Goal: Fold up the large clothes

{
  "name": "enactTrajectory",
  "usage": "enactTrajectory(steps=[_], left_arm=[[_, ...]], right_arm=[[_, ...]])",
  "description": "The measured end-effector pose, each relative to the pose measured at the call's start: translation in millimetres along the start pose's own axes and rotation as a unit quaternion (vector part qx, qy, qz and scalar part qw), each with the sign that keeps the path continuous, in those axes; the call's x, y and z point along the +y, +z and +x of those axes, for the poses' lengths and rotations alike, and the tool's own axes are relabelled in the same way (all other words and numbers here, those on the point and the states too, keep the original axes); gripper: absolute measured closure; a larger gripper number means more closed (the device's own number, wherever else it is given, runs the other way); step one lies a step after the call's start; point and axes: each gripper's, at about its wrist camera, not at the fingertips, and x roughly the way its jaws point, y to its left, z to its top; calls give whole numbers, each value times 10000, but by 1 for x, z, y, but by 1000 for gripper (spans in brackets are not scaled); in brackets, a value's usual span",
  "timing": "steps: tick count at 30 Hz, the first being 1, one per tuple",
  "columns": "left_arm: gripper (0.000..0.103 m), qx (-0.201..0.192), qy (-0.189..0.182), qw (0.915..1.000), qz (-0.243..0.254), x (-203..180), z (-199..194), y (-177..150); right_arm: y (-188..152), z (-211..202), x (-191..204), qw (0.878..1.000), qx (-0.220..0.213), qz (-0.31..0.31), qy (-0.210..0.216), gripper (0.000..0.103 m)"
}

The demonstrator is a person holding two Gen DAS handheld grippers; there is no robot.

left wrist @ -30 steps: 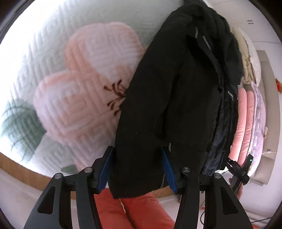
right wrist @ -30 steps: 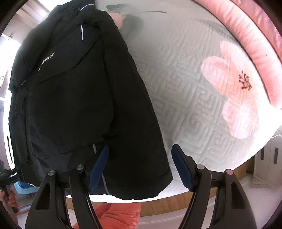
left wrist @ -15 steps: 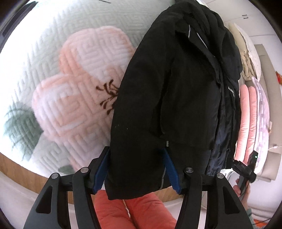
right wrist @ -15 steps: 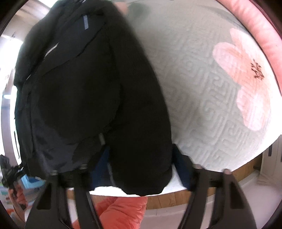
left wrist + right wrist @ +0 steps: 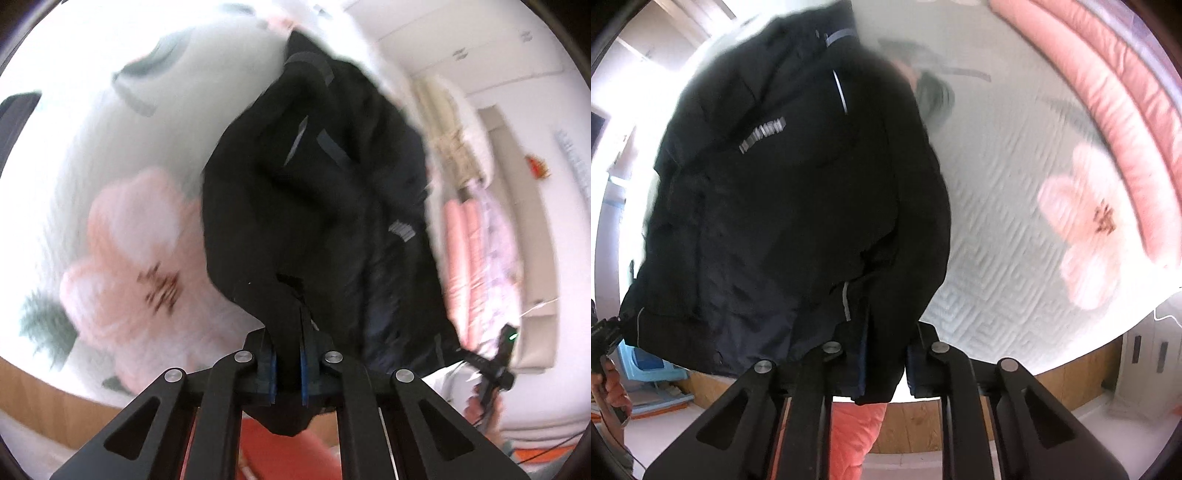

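A black jacket (image 5: pixel 317 206) with grey reflective stripes lies lengthwise on a white quilted bedspread with pink flowers (image 5: pixel 122 258). My left gripper (image 5: pixel 287 369) is shut on the near hem at the jacket's left side, and the cloth bunches up between the blue pads. In the right wrist view the same black jacket (image 5: pixel 798 206) fills the left half. My right gripper (image 5: pixel 886 369) has its jaws closing on the hem of the other side, with dark cloth pinched between the pads. Both views are blurred by motion.
The bed's wooden edge (image 5: pixel 923 424) runs below the grippers. Pink rolled bedding (image 5: pixel 1119 96) lies along the bed's far side, and cushions (image 5: pixel 454 125) are stacked past the jacket's collar. A person's orange trousers (image 5: pixel 857 439) show under the grippers. A hand holding the other gripper (image 5: pixel 491 369) appears at right.
Both grippers closed from wide open onto the jacket's near hem. They then rose, lifting the hem off the bed so the cloth gathers toward the jaws.
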Motion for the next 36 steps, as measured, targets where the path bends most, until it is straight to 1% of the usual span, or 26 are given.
enactTrajectory(steps=[2, 5, 6, 7, 11, 12, 13, 15, 16, 17, 19, 21, 22, 23, 25, 27, 28, 30, 31, 33, 35, 36], left_arm=[[95, -172, -160, 9997, -9, -9, -12, 18], [95, -562, -412, 9976, 13, -29, -33, 51], [95, -744, -473, 9961, 59, -39, -42, 68], [95, -896, -495, 9947, 105, -48, -49, 83], [94, -1413, -536, 9876, 423, -85, -66, 148], [94, -1565, -518, 9847, 560, -98, -66, 172], [94, -1654, -504, 9831, 602, -106, -64, 187], [93, -1795, -429, 9807, 651, -120, -51, 228], [93, -1844, -345, 9800, 663, -121, -45, 245], [93, -1856, -249, 9801, 658, -122, -30, 266], [93, -1765, -50, 9827, 562, -115, 7, 301], [93, -1569, 89, 9873, 250, -99, 48, 329], [93, -1482, 182, 9887, 108, -91, 66, 340], [93, -1347, 310, 9903, -120, -76, 90, 353], [93, -1111, 447, 9912, -560, -49, 131, 364], [91, -905, 462, 9918, -776, -29, 162, 371], [91, -844, 393, 9917, -885, -24, 173, 371], [90, -845, 335, 9919, -889, -19, 179, 369], [90, -849, 326, 9924, -824, -19, 180, 369], [90, -799, 271, 9937, -739, -18, 180, 369], [90, -690, 183, 9942, -800, -15, 177, 370], [90, -629, 167, 9943, -845, -13, 169, 370]], right_arm=[[16, -21, 5, 9998, -128, 64, 124, 86], [48, -62, 3, 9980, -459, 178, 394, 86], [62, -73, 5, 9971, -566, 203, 470, 86], [80, -89, 5, 9956, -706, 227, 580, 86], [152, -130, 13, 9891, -1074, 220, 984, 86], [174, -140, 16, 9862, -1186, 173, 1142, 86], [195, -147, 21, 9828, -1334, 88, 1271, 86], [231, -152, 32, 9784, -1576, -88, 1338, 86], [258, -150, 40, 9763, -1699, -234, 1322, 86], [272, -142, 52, 9756, -1749, -301, 1291, 86], [314, -108, 68, 9772, -1696, -215, 1259, 86], [351, -68, 71, 9813, -1517, -169, 1171, 86], [370, -42, 69, 9843, -1353, -73, 1131, 86], [381, -20, 68, 9864, -1201, 33, 1124, 86], [414, 35, 63, 9902, -835, 268, 1086, 86], [428, 82, 52, 9928, -446, 409, 1037, 86], [432, 104, 49, 9931, -248, 459, 1047, 86], [433, 132, 49, 9930, -52, 436, 1096, 85], [435, 139, 51, 9939, -16, 350, 1050, 85], [435, 143, 56, 9948, 26, 167, 1000, 84], [434, 142, 56, 9947, 72, 68, 1027, 84], [434, 139, 55, 9940, 97, 49, 1087, 83]])
